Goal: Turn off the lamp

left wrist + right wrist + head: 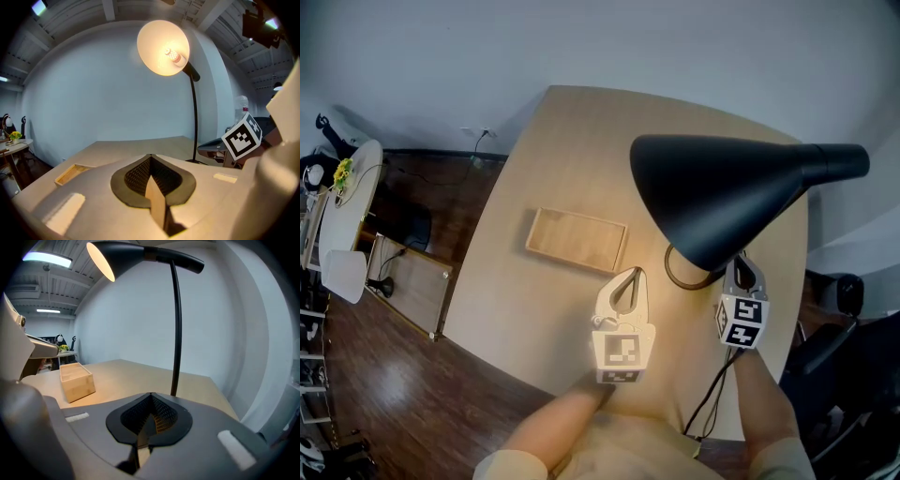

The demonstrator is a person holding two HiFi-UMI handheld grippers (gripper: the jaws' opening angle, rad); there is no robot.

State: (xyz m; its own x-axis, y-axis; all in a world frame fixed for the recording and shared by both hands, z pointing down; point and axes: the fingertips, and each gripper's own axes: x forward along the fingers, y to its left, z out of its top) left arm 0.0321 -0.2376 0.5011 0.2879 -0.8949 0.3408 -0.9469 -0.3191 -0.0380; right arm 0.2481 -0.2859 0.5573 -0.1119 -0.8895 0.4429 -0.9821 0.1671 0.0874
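Note:
The lamp is lit: its black cone shade (722,192) hangs over the table's right side and a warm patch glows on the wood beneath. From the left gripper view the glowing bulb (172,55) and the thin black pole (194,122) show. The pole (176,333) rises just ahead in the right gripper view. My left gripper (630,273) is shut and empty, left of the lamp's ring base (682,274). My right gripper (740,263) is shut and empty too, partly under the shade's edge beside the base. I see no switch.
A shallow wooden box (577,240) lies on the round wooden table (534,150), left of the lamp. A black cable (710,398) runs from the lamp towards the table's near edge. Dark wood floor and a small white table (352,187) lie far left.

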